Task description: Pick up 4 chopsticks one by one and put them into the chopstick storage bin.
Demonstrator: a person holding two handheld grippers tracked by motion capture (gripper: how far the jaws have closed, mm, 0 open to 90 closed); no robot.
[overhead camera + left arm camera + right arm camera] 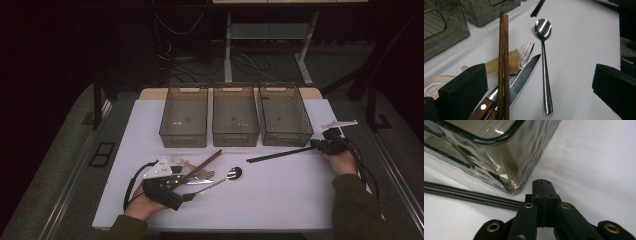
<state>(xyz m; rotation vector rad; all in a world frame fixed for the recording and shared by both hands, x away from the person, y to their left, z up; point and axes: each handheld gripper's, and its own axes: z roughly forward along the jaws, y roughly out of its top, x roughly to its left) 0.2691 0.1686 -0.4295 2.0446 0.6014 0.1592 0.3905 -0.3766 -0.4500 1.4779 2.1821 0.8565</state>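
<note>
Presently: three bins [235, 131] at 12 o'clock empty; cutlery pile [524, 67] unsorted; left gripper [539, 85] released; right gripper [541, 192] clenched beside black chopsticks [469, 195], grasp uncertain.

Each hand carries black tongs: left tongs [167, 192], right tongs [327, 146]. Both bear a pale grey three-cornered top plate and trail a black cable. The jaw linkage is black, jointed with brass-coloured rivets. The jaws end in blocky black pads. Sleeves are dark olive.

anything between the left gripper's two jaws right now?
Yes. In the left gripper view the left gripper stands open around brown chopsticks, a knife, a fork and a spoon, all lying on the white table.
</note>
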